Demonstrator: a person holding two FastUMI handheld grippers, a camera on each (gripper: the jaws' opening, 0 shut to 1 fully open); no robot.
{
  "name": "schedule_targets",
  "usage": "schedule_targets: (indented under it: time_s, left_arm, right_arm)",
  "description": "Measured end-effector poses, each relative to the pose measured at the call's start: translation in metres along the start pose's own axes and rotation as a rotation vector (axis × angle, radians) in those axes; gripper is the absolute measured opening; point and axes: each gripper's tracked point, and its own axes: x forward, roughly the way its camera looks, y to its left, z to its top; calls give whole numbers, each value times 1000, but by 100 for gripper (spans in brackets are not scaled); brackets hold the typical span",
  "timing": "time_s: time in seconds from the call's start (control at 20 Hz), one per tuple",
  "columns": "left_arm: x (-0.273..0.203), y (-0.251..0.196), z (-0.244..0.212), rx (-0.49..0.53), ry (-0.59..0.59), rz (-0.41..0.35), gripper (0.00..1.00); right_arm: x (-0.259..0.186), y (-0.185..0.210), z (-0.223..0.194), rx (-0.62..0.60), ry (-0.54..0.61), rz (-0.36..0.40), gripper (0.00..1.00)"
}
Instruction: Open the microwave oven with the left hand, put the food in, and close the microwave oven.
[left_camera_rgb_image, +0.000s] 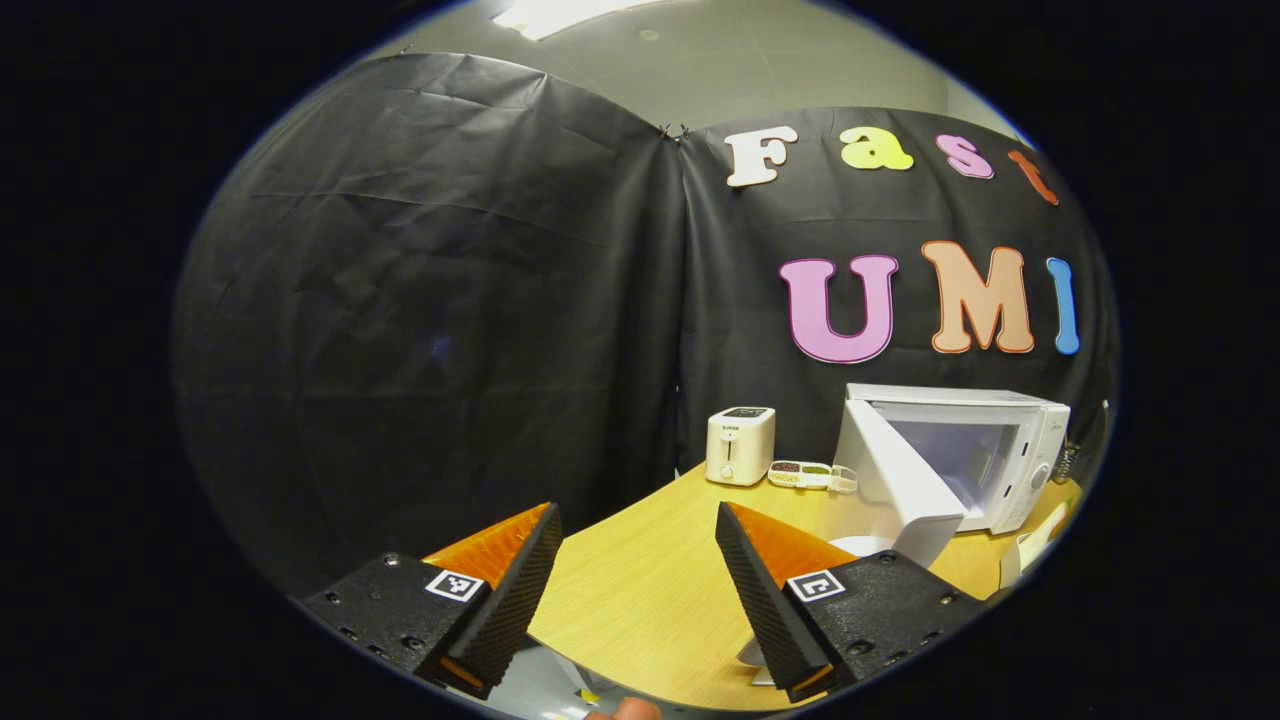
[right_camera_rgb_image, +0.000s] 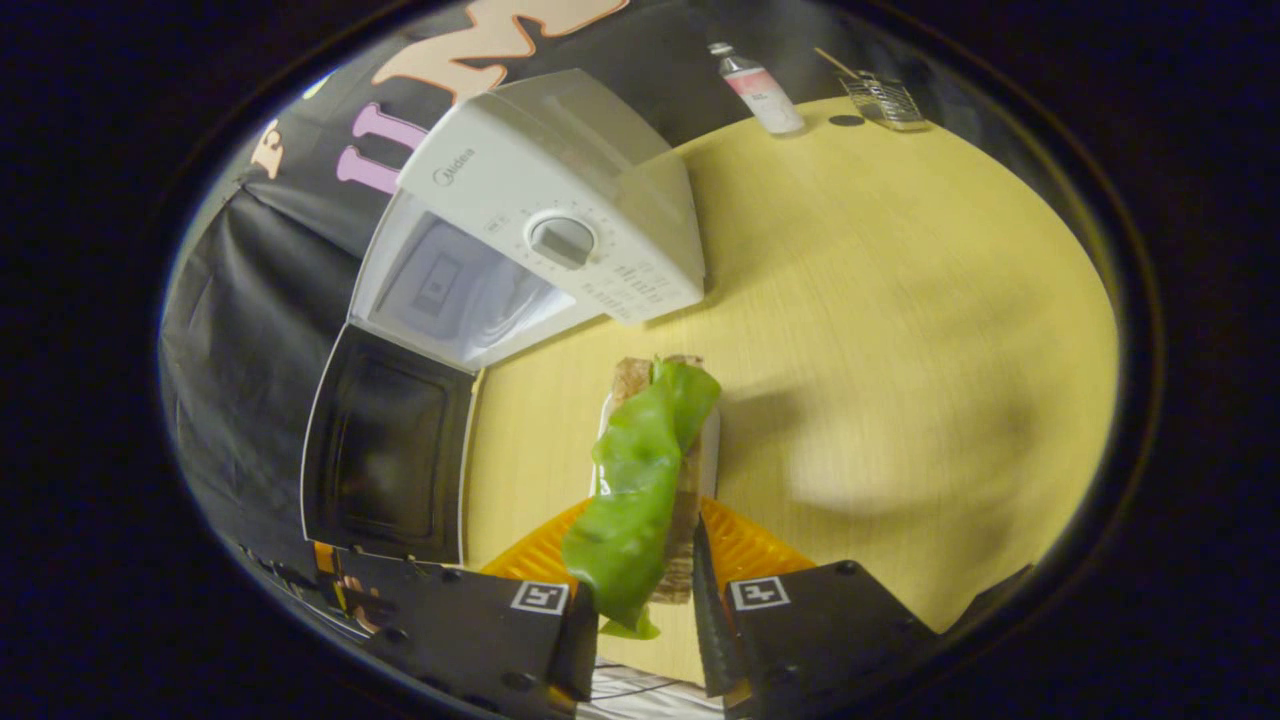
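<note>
The white microwave (left_camera_rgb_image: 1010, 440) stands on the wooden table (left_camera_rgb_image: 650, 580) at the right, its door (left_camera_rgb_image: 895, 485) swung open toward me. My left gripper (left_camera_rgb_image: 636, 512) hangs open over the table's near edge, well short of the oven, holding nothing. In the right gripper view the microwave (right_camera_rgb_image: 560, 170) lies ahead to the left, with its dark-windowed door (right_camera_rgb_image: 385, 450) open and the cavity (right_camera_rgb_image: 450, 290) exposed. My right gripper (right_camera_rgb_image: 645, 535) is shut on the food, a brown-bread sandwich with a green lettuce leaf (right_camera_rgb_image: 640, 480), held above the table (right_camera_rgb_image: 900, 330) in front of the oven.
A white toaster (left_camera_rgb_image: 740, 445) and a small divided dish of food (left_camera_rgb_image: 812, 474) stand left of the microwave by the black wall. A bottle (right_camera_rgb_image: 760, 85) and a wire basket (right_camera_rgb_image: 885, 100) sit at the table's far edge. Bare tabletop stretches to the right of the sandwich.
</note>
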Motion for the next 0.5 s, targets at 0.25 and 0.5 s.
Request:
schedule_targets:
  time_s: [0.25, 0.5]
  left_arm:
    - [-1, 2, -1, 4, 1, 1, 94]
    - [-1, 5, 3, 14, -10, 5, 94]
  right_arm:
    - [-25, 15, 12, -30, -148, 18, 45]
    - [-56, 51, 31, 23, -344, 96, 37]
